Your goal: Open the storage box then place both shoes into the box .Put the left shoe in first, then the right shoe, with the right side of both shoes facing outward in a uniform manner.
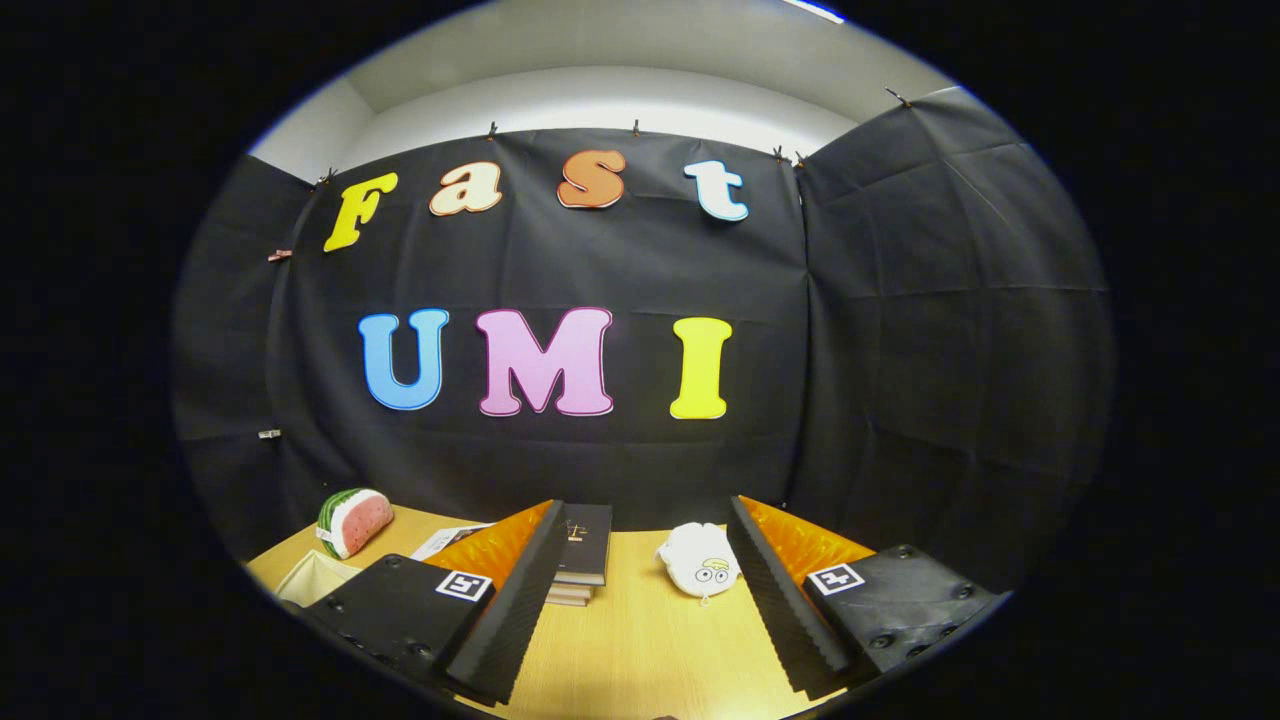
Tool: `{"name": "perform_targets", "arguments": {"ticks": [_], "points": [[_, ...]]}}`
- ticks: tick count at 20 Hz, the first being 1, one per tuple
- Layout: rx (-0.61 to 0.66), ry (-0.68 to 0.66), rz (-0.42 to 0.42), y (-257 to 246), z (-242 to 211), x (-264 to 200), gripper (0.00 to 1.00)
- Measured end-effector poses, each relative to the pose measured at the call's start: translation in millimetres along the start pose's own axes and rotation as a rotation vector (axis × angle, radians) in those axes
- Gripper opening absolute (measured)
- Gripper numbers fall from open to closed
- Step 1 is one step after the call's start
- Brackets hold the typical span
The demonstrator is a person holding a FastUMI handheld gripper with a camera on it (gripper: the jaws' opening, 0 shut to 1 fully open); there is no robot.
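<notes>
Gripper view: the hand-held gripper [640, 600] hangs spread wide over the surface [640, 650], pinching nothing. Books [582, 550] and a white plush toy [700, 570] lie beyond its fingers.

A black cloth wall [640, 270] is hung behind and to the sides, pinned along its upper edge by small clips [492, 130]. Above it, a pale ceiling [600, 90] is seen, brightly lit. A light wooden table [640, 640] is set below.

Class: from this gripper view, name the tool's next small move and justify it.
Probably tilt the tool downward to find the storage box. Its fingers stand wide open on nothing, aimed at the booth wall; ahead lie only a stack of books, a white plush toy and a watermelon plush on the wooden table.
</notes>
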State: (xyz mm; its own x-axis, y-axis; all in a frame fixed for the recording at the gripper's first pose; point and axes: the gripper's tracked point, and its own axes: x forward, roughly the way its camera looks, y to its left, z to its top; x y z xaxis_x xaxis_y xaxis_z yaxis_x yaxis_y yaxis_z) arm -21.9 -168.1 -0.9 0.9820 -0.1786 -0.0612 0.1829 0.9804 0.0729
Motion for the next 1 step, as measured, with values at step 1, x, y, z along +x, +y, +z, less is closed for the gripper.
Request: {"name": "perform_targets", "arguments": {"ticks": [1], "points": [[0.003, 0.004, -0.001, -2.7, -1.8, 3.1, 0.98]]}}
